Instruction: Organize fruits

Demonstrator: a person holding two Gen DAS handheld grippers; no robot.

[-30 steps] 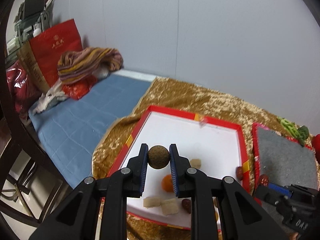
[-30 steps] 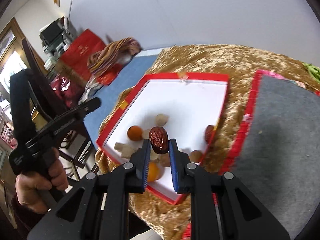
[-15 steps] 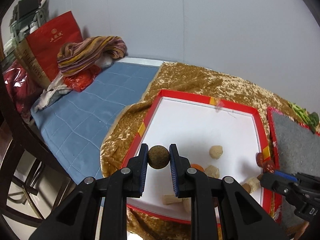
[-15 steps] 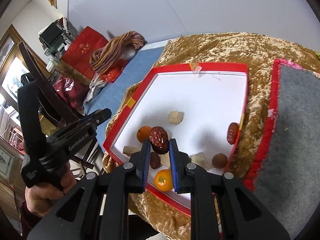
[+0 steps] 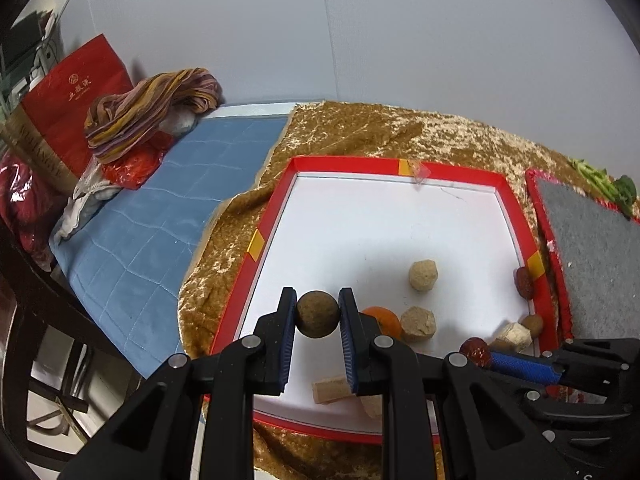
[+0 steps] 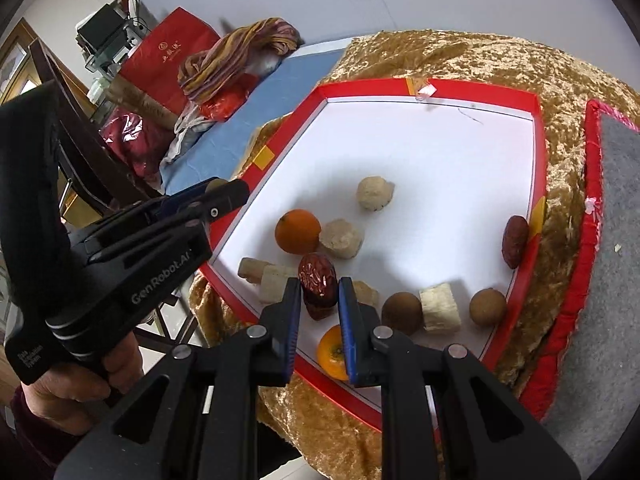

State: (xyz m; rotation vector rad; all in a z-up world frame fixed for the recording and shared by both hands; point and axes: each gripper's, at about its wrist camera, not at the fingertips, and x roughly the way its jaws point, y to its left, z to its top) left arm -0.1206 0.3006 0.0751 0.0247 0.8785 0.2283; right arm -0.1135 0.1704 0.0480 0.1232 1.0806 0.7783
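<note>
While left gripper [image 5: 317,314] pinched round brown longan [image 5: 316,313] | right gripper [image 6: 319,288] pinched wrinkled red date [image 6: 318,280] | risk: round fruit could roll at 12 o'clock across red-rimmed white tray [image 6: 424,92].

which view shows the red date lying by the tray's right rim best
The right wrist view: the red date lies whole and unobstructed against the red tray rim. In the left wrist view it is smaller, near the frame's side, partly tucked against the rim.
</note>
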